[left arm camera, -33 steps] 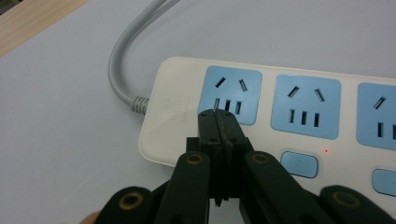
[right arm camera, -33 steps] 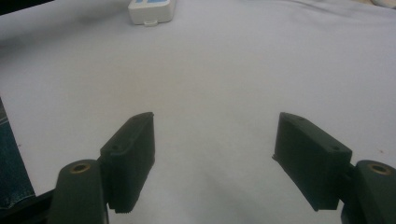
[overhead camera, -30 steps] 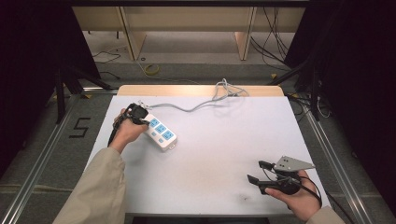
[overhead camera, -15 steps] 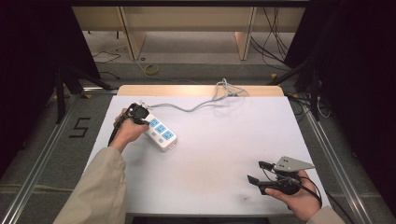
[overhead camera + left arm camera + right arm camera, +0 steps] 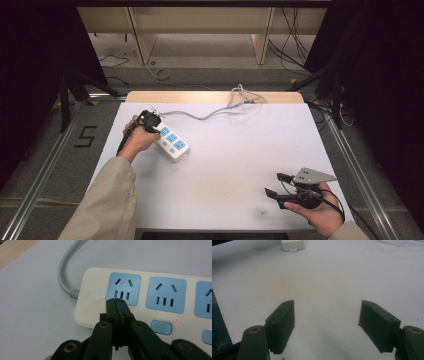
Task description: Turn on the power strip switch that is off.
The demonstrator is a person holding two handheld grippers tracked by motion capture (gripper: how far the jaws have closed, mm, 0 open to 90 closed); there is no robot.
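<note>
White table (image 5: 235, 165), power strip (image 5: 170, 143) at 10 o'clock – left gripper (image 5: 117, 305) pinched shut, empty, probably pressing a switch; press straight down. Right gripper (image 5: 325, 325) gapes wide, empty.

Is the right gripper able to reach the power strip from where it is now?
Probably yes: the right gripper rests open near the table's right front, and bare white surface lies between it and the power strip. The left gripper already touches that strip.

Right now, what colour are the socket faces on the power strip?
Light blue, on the white power strip; clearest in the left gripper view.
</note>
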